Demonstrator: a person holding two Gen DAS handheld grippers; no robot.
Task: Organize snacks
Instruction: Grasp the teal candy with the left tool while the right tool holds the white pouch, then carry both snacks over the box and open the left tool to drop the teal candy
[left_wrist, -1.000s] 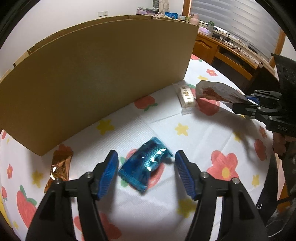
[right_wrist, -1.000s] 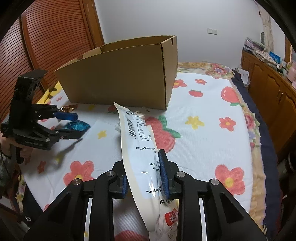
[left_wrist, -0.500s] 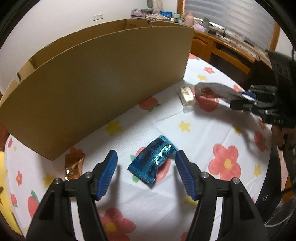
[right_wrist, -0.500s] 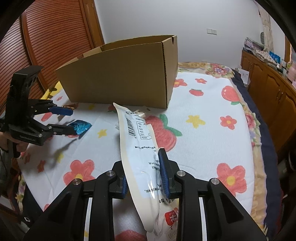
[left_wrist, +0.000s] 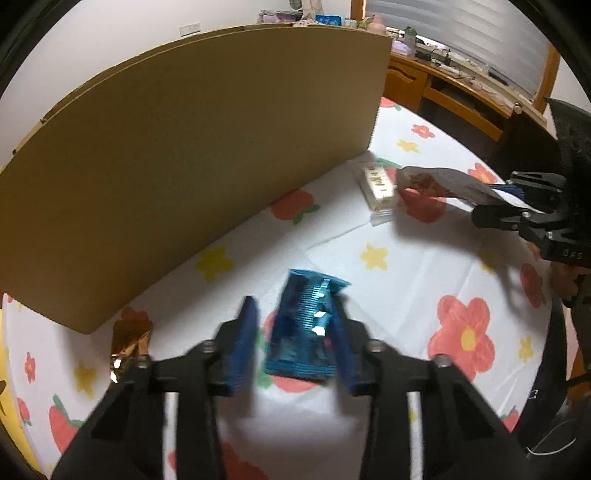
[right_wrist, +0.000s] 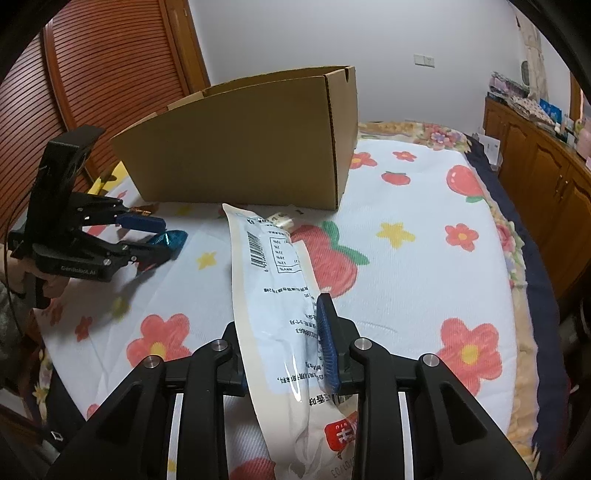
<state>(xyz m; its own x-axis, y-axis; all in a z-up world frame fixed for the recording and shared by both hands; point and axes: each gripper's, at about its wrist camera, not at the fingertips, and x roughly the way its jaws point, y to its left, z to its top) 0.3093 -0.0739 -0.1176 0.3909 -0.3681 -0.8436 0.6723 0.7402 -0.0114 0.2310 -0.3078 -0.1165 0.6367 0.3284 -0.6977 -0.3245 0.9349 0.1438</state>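
Observation:
A blue foil snack packet (left_wrist: 306, 325) lies on the flowered tablecloth (left_wrist: 406, 280) between the fingers of my left gripper (left_wrist: 293, 345). The jaws are closing: the right pad touches the packet, and a narrow gap still shows at the left pad. From the right wrist view, the left gripper (right_wrist: 164, 239) straddles the same packet (right_wrist: 173, 240). My right gripper (right_wrist: 280, 343) is shut on a long white snack bag (right_wrist: 273, 295), held above the cloth; its left pad is hidden behind the bag. The open cardboard box (left_wrist: 184, 147) stands just beyond.
A small cream bar (left_wrist: 378, 184) lies by the box corner, and a copper foil wrapper (left_wrist: 129, 339) by the box's left end. Wooden cabinets (right_wrist: 535, 166) run along the right, a slatted wooden door (right_wrist: 92, 74) stands behind the box, and a desk (left_wrist: 461, 96) is at the back.
The left gripper's jaws have narrowed from wide open to close around the blue packet, which now lies lengthwise between them. The right gripper and its bag have stayed still.

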